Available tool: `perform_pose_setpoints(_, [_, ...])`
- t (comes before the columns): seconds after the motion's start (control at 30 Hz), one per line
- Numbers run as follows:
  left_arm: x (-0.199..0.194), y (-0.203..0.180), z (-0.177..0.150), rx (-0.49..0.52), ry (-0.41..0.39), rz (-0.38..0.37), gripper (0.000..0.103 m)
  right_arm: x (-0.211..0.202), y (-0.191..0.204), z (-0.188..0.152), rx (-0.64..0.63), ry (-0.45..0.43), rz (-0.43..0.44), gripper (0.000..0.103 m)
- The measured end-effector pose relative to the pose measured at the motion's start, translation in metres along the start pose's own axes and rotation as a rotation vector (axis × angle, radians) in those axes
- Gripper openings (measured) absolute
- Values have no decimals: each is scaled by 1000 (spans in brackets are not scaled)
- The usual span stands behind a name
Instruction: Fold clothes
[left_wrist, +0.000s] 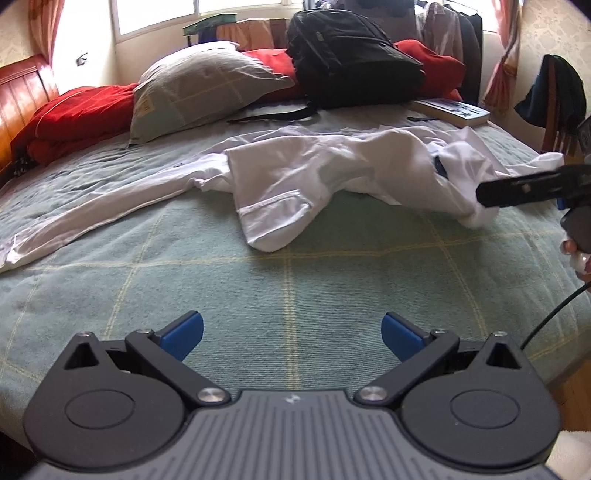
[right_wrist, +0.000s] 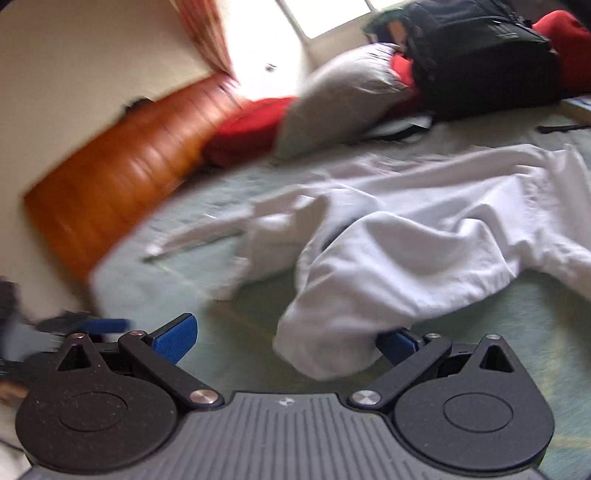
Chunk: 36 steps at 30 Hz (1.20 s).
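A crumpled white shirt (left_wrist: 295, 166) lies across the green checked bedspread (left_wrist: 295, 280), one sleeve stretched out to the left, a cuffed sleeve folded toward me. My left gripper (left_wrist: 291, 334) hovers open above bare bedspread, well short of the shirt. My right gripper (left_wrist: 487, 194) reaches in from the right at the shirt's bunched right end. In the right wrist view the right gripper (right_wrist: 284, 338) stands wide open, with a lump of the shirt (right_wrist: 424, 229) lying between its jaws and resting against the right blue pad (right_wrist: 397, 341). The view is motion-blurred.
A grey pillow (left_wrist: 195, 88), red blankets (left_wrist: 74, 114) and a black backpack (left_wrist: 351, 55) line the far side of the bed. A book (left_wrist: 450, 109) lies at the far right. A wooden headboard (left_wrist: 18, 88) is left; a chair with clothes (left_wrist: 557, 99) stands right.
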<state>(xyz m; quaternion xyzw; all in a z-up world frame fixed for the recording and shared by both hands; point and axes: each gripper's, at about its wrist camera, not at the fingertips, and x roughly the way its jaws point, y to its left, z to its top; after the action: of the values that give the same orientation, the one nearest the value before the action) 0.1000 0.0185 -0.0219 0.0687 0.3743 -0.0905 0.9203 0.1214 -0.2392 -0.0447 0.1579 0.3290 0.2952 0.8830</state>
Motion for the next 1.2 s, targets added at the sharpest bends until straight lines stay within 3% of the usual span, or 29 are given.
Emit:
perform_pose_setpoints(0.17, [-5, -3, -3, 11, -5, 0, 102, 18, -12, -5, 29, 37, -76, 103])
perform_pose_setpoints(0.3, [-7, 0, -3, -3, -6, 14, 102, 31, -17, -4, 51, -21, -95, 103])
perform_pose_setpoints(0.73, [-19, -4, -6, 4, -40, 9, 102, -23, 50, 6, -52, -70, 210, 103])
perform_pose_setpoints(0.8, [-21, -4, -8, 5, -42, 8, 102, -35, 54, 1, -68, -80, 182, 103])
perform_pose_setpoints(1.07, [-19, -8, -14, 11, -32, -6, 102, -33, 24, -37, 30, 64, -101, 103])
perform_pose_setpoints(1.2, [-18, -11, -13, 21, -30, -12, 102, -25, 12, -46, 83, 18, -125, 103])
